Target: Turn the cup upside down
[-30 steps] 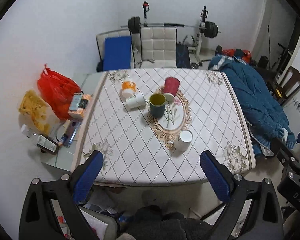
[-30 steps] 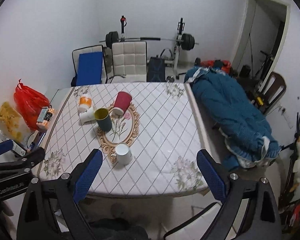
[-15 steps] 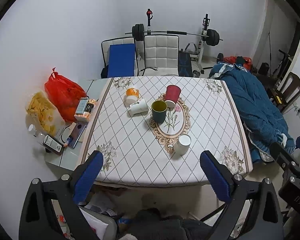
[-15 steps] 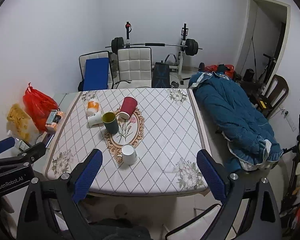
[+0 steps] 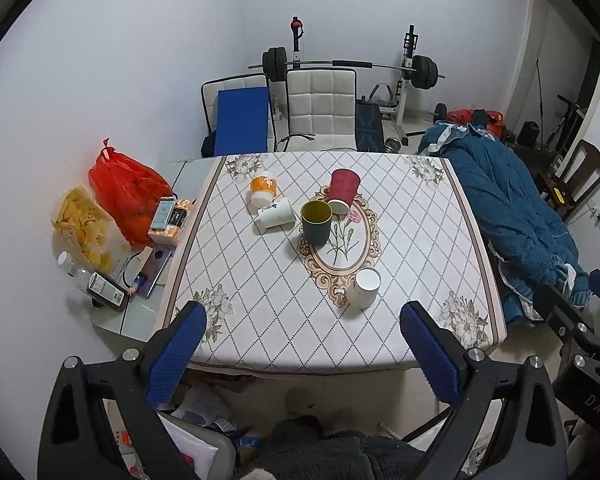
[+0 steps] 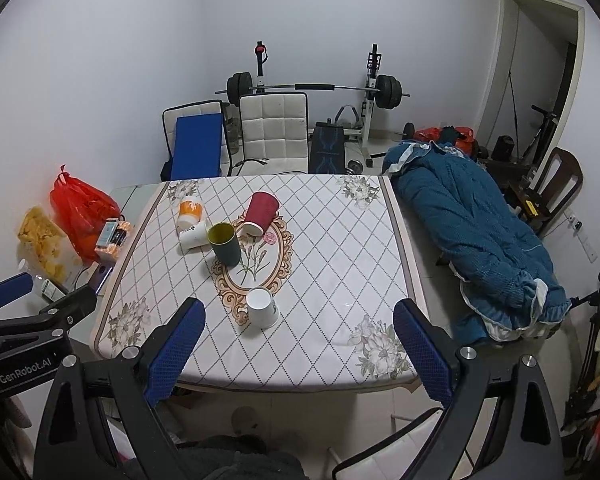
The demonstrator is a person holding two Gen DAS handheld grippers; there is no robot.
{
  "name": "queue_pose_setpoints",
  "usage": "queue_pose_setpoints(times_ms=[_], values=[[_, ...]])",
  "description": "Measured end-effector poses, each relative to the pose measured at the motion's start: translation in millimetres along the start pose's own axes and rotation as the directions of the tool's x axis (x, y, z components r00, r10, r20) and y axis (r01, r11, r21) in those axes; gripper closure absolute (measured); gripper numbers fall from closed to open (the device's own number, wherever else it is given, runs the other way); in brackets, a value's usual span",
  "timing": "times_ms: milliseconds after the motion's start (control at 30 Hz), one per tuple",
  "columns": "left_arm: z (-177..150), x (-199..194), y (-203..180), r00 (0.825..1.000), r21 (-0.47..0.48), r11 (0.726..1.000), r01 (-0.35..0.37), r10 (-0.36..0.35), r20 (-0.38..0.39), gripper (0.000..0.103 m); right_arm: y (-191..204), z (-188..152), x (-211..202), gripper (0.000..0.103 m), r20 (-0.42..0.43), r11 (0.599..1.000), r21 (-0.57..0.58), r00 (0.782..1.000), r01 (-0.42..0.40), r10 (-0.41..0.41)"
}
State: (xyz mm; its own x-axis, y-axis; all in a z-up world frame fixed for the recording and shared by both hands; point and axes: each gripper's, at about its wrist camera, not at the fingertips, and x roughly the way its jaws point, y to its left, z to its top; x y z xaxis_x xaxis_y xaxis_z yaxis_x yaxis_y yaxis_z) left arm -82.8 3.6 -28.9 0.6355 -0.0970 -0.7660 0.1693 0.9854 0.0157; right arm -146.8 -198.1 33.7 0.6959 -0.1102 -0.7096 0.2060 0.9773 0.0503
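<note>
We read "GenRobot.AI" in white on the black body of the left gripper [image 6: 20,344] at the right wrist view's left edge. On the black body of the right gripper [image 5: 588,380], in the left wrist view, white letters "DAS" show, cut off. Other labels are too small to read.

table [image 5: 380,332] w/ diamond-pattern cloth: green cup [image 5: 316,222], red cup [image 5: 343,191], orange cup [image 5: 262,189], 2 white cups [image 5: 277,213] [image 5: 365,287].
</note>
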Motion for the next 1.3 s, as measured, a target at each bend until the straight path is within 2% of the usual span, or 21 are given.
queue_pose_setpoints(times_ms=[1300], values=[[-5, -9, 11, 1.0, -0.026, 1.0, -0.004, 0.004, 0.013, 0.004, 14, -2, 7, 0.006, -0.007, 0.999, -0.017, 0.999, -0.036, 0.036]])
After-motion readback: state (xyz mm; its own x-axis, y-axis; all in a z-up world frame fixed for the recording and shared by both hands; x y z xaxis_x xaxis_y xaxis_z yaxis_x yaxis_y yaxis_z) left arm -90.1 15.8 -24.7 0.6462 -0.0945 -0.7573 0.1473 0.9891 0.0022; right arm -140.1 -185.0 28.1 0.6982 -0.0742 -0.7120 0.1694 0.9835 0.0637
